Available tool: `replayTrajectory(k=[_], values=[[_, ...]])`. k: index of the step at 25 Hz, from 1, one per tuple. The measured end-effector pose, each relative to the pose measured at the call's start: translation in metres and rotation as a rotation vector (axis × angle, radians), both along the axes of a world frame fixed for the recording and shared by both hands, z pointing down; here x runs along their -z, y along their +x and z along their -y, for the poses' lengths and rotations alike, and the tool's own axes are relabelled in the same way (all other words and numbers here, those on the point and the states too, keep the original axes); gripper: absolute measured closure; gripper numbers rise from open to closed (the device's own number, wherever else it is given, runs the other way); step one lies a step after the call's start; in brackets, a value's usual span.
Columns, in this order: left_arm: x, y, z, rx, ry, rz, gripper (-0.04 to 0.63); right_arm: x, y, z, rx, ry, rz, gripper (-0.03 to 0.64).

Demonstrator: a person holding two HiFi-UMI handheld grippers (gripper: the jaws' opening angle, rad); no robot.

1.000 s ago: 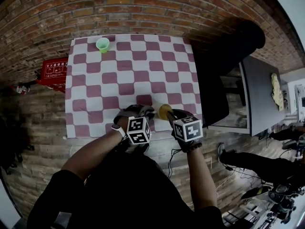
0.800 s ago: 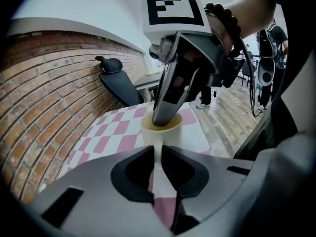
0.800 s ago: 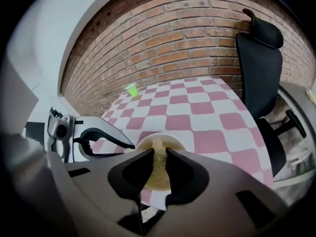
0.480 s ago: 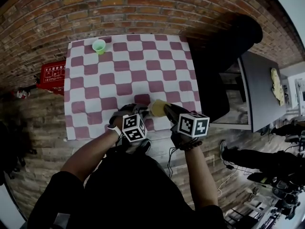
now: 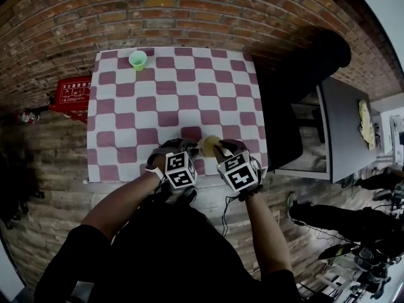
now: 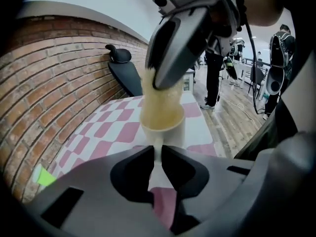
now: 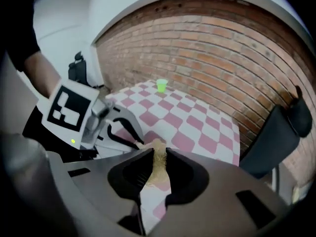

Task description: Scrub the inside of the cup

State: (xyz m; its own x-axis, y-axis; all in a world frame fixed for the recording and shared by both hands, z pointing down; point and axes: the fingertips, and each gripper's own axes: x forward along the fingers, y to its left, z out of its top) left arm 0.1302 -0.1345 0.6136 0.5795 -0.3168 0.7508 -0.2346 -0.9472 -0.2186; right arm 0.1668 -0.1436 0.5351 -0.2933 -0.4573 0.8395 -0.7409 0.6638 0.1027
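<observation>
A cream cup (image 5: pixel 208 145) stands near the front edge of the checked tablecloth (image 5: pixel 170 106), filled by a yellow scrub sponge (image 6: pixel 160 105). My left gripper (image 6: pixel 157 151) is shut on the cup's handle (image 6: pixel 156 154), with the cup (image 6: pixel 170 127) just beyond its jaws. From above, my right gripper (image 6: pixel 165 75) pushes the sponge down into the cup. Its jaws are shut on the sponge (image 7: pixel 158 164) in the right gripper view, where my right gripper (image 7: pixel 159 157) looks down over it. Both grippers sit side by side in the head view, left gripper (image 5: pixel 191 148) and right gripper (image 5: pixel 219 149).
A small green cup (image 5: pixel 137 59) stands at the cloth's far left corner, also as the green cup (image 7: pixel 161 85). A black chair (image 5: pixel 303 74) and a dark table (image 5: pixel 344 125) stand to the right. A red box (image 5: pixel 71 93) lies left of the table.
My right gripper has rolled about its own line and shifted slightly left, its marker cube now closer to the left one. The cup and left gripper have stayed put.
</observation>
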Motion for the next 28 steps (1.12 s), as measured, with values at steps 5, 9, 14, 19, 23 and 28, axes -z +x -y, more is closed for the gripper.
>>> replayTrajectory(k=[5,9,14,19,23,28], values=[[0.000,-0.001,-0.001,-0.005,-0.002,0.001,0.537,-0.060,-0.015,0.001,0.157,-0.037,-0.247,0.528],[0.000,-0.003,-0.001,-0.008,-0.005,0.000,0.537,-0.049,-0.012,0.008,0.238,0.087,-0.399,0.528],[0.001,-0.004,0.001,-0.008,-0.007,-0.009,0.537,0.021,0.010,0.012,0.113,0.250,-0.345,0.528],[0.001,-0.004,0.001,-0.009,0.002,-0.010,0.537,0.065,0.030,0.009,-0.090,0.247,-0.149,0.528],[0.002,-0.002,0.001,-0.012,0.002,-0.011,0.537,0.037,0.006,-0.001,-0.037,0.142,-0.113,0.529],[-0.001,-0.007,0.000,-0.012,0.007,0.001,0.537,-0.046,-0.015,0.002,0.055,0.024,-0.256,0.529]])
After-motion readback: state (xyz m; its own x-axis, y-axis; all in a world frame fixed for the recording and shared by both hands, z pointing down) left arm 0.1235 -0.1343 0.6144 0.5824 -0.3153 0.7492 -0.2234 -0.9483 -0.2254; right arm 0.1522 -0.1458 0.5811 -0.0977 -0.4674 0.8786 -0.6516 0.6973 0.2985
